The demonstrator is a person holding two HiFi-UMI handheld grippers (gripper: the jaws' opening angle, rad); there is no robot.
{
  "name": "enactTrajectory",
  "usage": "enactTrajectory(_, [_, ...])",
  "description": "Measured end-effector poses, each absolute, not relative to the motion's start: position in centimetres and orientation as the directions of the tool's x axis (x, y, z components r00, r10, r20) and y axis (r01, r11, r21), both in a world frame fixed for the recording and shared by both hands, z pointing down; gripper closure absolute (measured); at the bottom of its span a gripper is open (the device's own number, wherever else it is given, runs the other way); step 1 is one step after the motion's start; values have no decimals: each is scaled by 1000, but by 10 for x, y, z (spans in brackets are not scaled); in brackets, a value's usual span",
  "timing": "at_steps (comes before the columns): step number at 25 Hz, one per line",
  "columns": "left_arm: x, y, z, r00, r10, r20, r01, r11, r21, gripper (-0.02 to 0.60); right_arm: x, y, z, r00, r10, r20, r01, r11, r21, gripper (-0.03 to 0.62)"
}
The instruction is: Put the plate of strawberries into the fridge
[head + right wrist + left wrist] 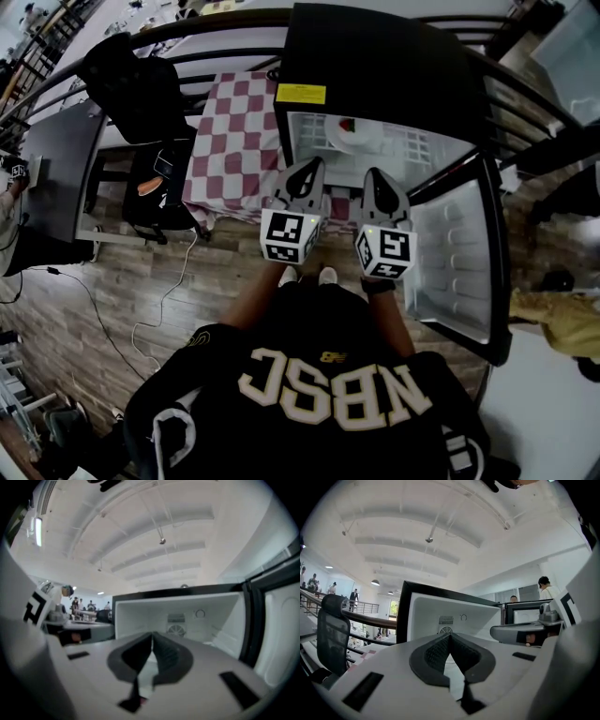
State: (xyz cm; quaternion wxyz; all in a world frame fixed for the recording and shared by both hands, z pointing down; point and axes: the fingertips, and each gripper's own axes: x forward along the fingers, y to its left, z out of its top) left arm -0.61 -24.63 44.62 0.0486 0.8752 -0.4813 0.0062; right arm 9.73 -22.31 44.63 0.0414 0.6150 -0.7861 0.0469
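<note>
Looking down in the head view, a wood-plank floor [225, 255] is seen. A table [234, 131] covered by a red-and-white checked cloth stands beside a black fridge [375, 56]. The fridge door [452, 253] is swung open to the right. The plate of strawberries [361, 143] is set on a shelf inside the fridge. The left tongs [313, 164] and the right tongs [373, 173] are held side by side just before the open compartment. Both are pointed into it and kept apart from the plate.

In the left gripper view, the white fridge cavity with a round vent in its back wall is faced. An office chair [332, 632] and a railing are shown at the left under a high white ceiling. The jaws are closed tip to tip, with nothing gripped.

In the right gripper view, the same cavity lies ahead, with the door at the right. These jaws are likewise closed and empty.
</note>
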Motion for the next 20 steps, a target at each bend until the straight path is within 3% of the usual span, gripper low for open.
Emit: enactTrajectory(20, [-3,-245,443,525,-850,40,-850,-522,65,566,97,-228,446,-235,-964,124,-972,234,-18,574])
